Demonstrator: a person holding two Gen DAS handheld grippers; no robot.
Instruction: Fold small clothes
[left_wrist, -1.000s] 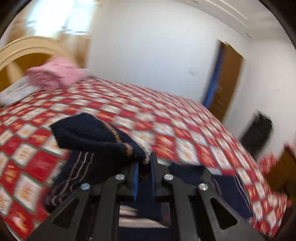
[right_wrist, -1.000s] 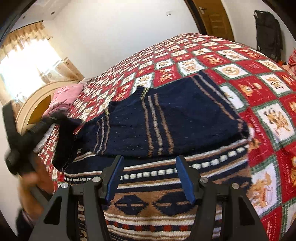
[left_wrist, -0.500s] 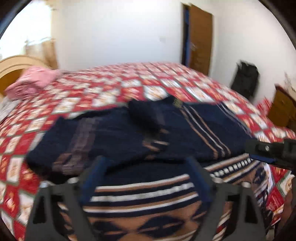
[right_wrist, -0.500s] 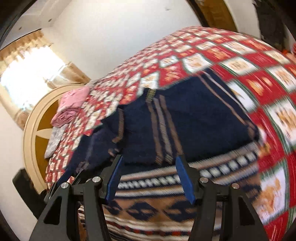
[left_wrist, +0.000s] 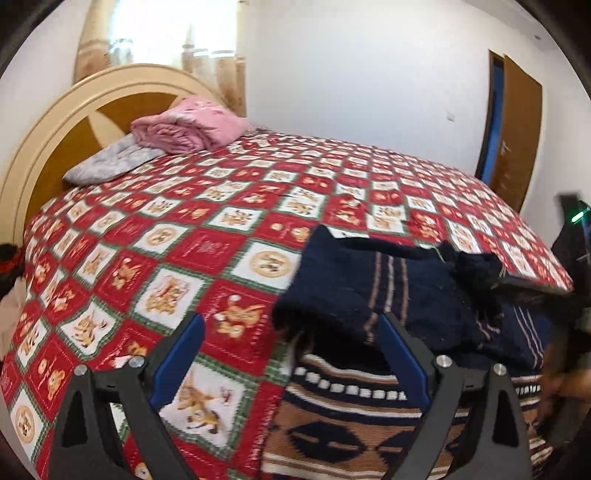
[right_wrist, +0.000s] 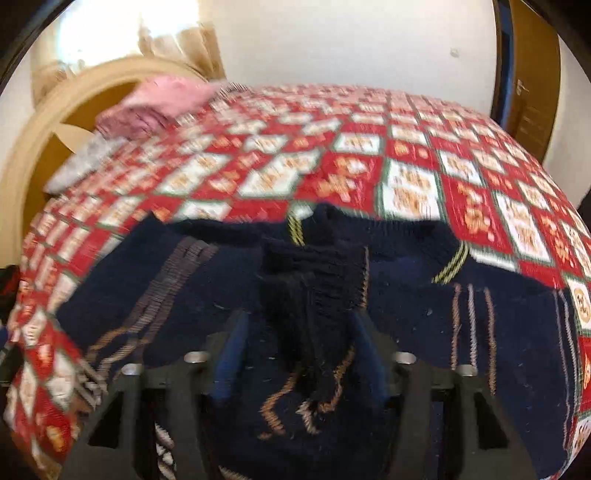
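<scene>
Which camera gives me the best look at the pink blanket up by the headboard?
The left wrist view. There the pink blanket is sharp, bundled on a grey pillow against the headboard. In the right wrist view the blanket is only a blurred pink patch near the top left.

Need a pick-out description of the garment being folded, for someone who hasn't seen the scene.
Start at the big bed with the red-and-white checked quilt and the round cream headboard. At the near edge, opposite that headboard, lies the dark navy knitted sweater. Unlike the pink folded blanket and grey cloth by the headboard, it is navy with thin tan stripes and a brown patterned hem band.
</scene>
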